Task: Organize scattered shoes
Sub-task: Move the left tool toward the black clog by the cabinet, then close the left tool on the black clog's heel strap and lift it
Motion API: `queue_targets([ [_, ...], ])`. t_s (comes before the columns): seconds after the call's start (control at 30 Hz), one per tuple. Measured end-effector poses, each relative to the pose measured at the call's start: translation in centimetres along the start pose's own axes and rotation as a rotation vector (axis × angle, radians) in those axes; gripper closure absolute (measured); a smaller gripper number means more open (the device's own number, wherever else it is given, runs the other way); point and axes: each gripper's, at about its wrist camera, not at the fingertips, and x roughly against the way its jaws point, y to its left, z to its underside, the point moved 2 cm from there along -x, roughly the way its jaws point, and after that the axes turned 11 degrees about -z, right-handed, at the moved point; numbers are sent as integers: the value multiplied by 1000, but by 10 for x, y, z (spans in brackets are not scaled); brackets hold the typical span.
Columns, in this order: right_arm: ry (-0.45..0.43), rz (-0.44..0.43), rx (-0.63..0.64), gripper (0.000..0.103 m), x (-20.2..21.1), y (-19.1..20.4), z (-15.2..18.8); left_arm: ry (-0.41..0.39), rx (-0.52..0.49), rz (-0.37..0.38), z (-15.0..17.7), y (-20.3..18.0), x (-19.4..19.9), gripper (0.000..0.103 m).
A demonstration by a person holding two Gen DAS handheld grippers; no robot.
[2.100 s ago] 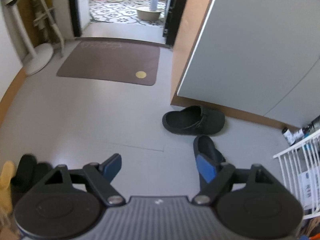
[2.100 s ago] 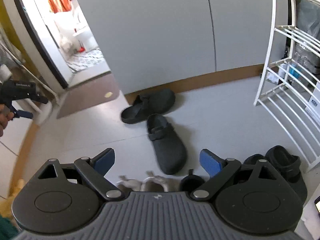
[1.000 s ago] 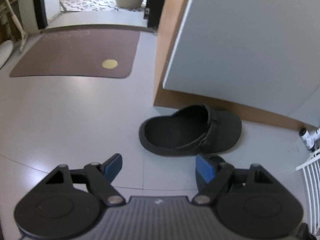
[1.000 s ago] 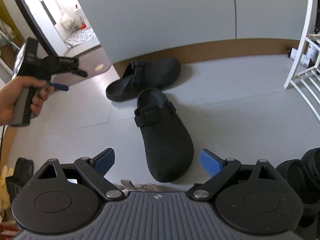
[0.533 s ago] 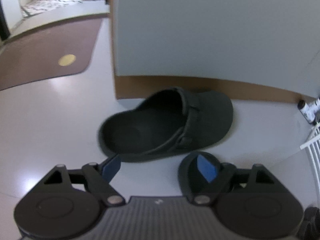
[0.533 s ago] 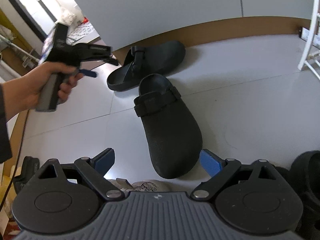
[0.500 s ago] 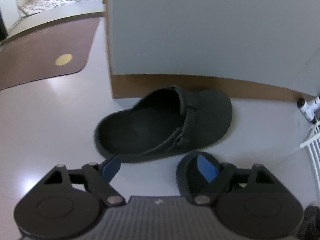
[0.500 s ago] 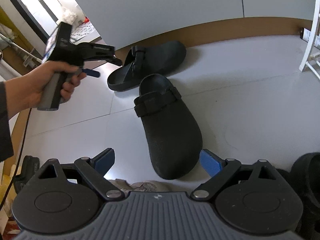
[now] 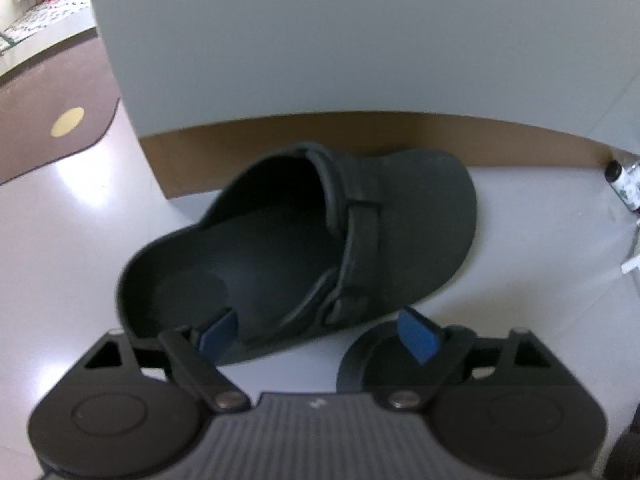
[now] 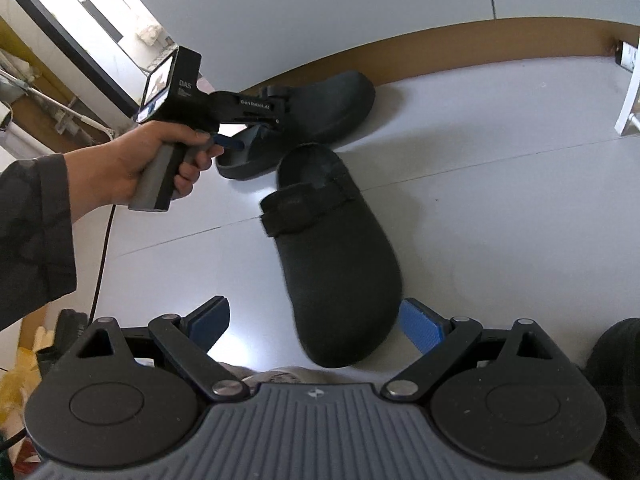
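Two black clogs lie on a pale floor (image 10: 500,208) in front of a grey cabinet (image 9: 360,40) with a brown base strip. The far clog (image 9: 320,248) rests on its side against that strip, its opening facing away from the cabinet. The near clog (image 10: 340,264) sits upright just in front of it, toe pointing away from the cabinet.

Compared with a second ago, the left gripper (image 9: 318,330) has dropped close to the far clog, which now fills its view. Its blue fingers (image 9: 418,334) have just been closing: one sits inside the heel opening, the other outside the near side wall, with the rim and buckle strap between them, not yet pinched. This looks like the start of a pickup of the first shoe.

The right gripper (image 10: 316,322) hovers over the near clog's toe, fingers wide apart and holding nothing.

Seen from the right wrist, the left gripper's body reads "DAS" and, less clearly, "GenRobot.AI". A person's hand (image 10: 132,164) grips its handle.
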Motion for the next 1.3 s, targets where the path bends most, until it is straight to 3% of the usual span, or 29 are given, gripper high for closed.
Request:
queue_targets([
  [0.03, -2, 4, 3, 8, 1, -1, 1, -3, -1, -5, 0, 0, -2, 40],
  [0.2, -14, 35, 29, 8, 4, -4, 5, -20, -6, 17, 0, -1, 1, 56],
  [0.6, 7, 17, 50, 8, 6, 16, 14, -19, 34, 16, 25, 28, 26, 65],
  [0.8, 18, 2, 62, 8, 10, 28, 15, -4, 73, -13, 48, 61, 41, 66],
  [1.3, -21, -9, 151, 8, 46, 78, -11, 29, 105, -17, 137, 115, 101, 71],
])
